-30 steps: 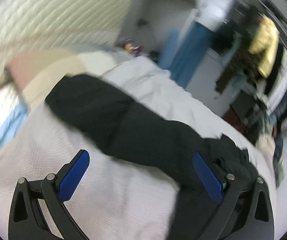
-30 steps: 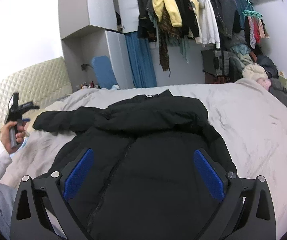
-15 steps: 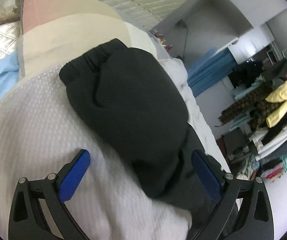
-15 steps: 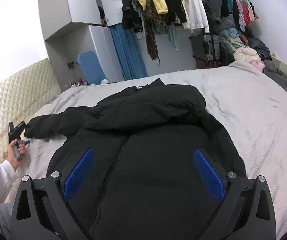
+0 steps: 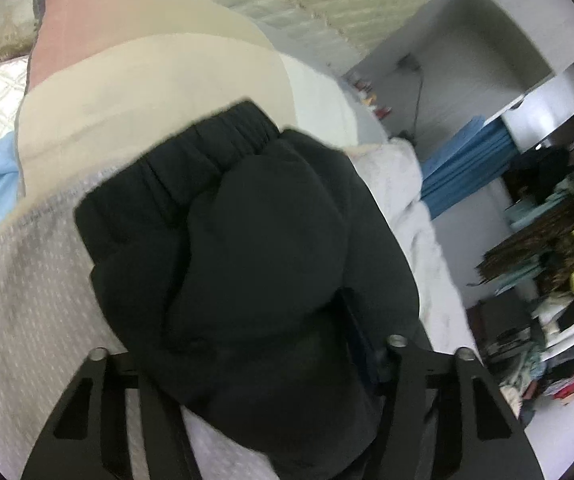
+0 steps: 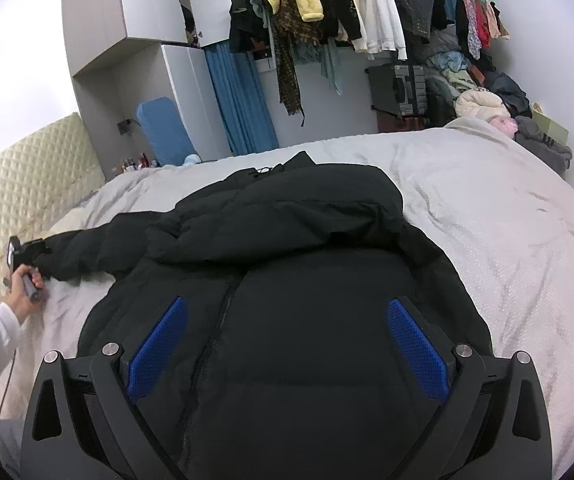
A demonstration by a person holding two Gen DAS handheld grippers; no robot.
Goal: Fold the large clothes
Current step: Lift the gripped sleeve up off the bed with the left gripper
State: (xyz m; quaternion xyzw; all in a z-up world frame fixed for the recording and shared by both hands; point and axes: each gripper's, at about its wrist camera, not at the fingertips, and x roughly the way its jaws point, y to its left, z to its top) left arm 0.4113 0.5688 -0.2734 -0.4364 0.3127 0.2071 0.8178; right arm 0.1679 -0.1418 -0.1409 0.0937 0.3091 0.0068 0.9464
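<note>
A black puffer jacket (image 6: pixel 307 288) lies front up on the grey bed cover (image 6: pixel 507 232), hood at the far end, one sleeve (image 6: pixel 95 248) stretched out to the left. My left gripper (image 5: pixel 247 344) stands around that sleeve (image 5: pixel 247 248) near its elastic cuff (image 5: pixel 207 152). The sleeve fills the space between the jaws and hides the pads, so I cannot tell if they are pressed on it. In the right wrist view the left gripper (image 6: pixel 27 252) is at the sleeve's end. My right gripper (image 6: pixel 287 348) is open and empty, hovering over the jacket's front by the zip.
Pillows in beige, pink and light blue (image 5: pixel 147 80) lie by the quilted headboard (image 6: pixel 19 184) at the left. A rack of hanging clothes (image 6: pixel 327 12), a white cabinet (image 6: pixel 135 40) and a clothes pile (image 6: pixel 487 92) stand beyond the bed.
My left gripper has moved down and forward onto the sleeve, which now fills the space between its jaws. The right gripper has dropped slightly closer to the jacket's front.
</note>
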